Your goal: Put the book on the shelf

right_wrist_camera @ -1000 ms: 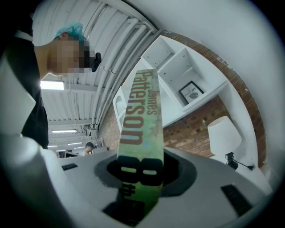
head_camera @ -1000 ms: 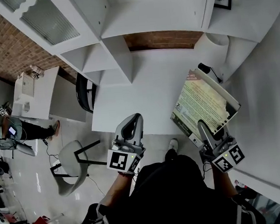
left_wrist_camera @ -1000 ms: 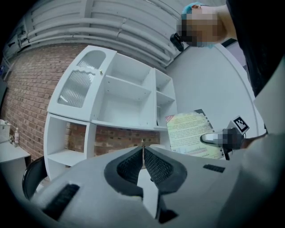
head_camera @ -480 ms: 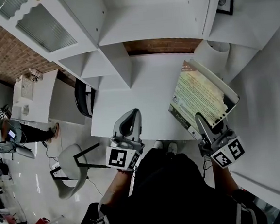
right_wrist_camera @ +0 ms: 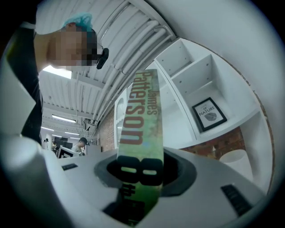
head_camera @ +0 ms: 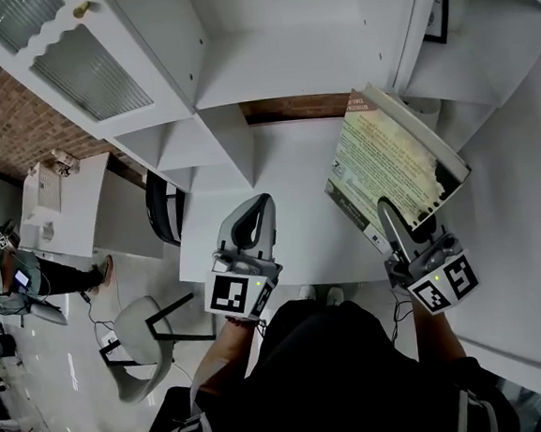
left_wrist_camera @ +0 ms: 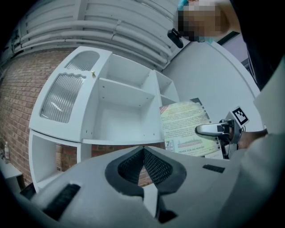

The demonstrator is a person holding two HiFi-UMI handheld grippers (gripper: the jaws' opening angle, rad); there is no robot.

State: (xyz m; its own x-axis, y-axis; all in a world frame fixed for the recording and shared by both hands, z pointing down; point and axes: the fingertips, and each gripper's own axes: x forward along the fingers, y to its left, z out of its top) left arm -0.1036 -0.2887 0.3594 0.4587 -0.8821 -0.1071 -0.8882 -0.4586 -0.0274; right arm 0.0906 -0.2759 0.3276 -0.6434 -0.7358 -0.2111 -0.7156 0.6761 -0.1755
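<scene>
1. Right gripper (head_camera: 390, 217): I read the jaws as clamped on the book (head_camera: 388, 162). They pinch its two covers at the near end of the spine. In the right gripper view the lettered spine runs up and away from between the pads.
2. Book: held in the air on the right, over the right end of the desk (head_camera: 278, 191). It is tilted, with its printed cover turned up. Its far corner reaches the front of the shelf (head_camera: 302, 38), by the upright at the right of the wide middle bay. I cannot tell whether it touches. It is not in any bay.
3. Left gripper (head_camera: 252, 219): jaws together, pads meeting, nothing between them. It hangs over the desk's near edge, left of the book and apart from it.
4. Shelf: white, with a ribbed glass door (head_camera: 78, 58) at far left and a framed picture (head_camera: 437, 3) standing in the right bay.
5. A strip of brick wall shows between shelf and desk. A chair (head_camera: 140, 339) stands on the floor to the left.
</scene>
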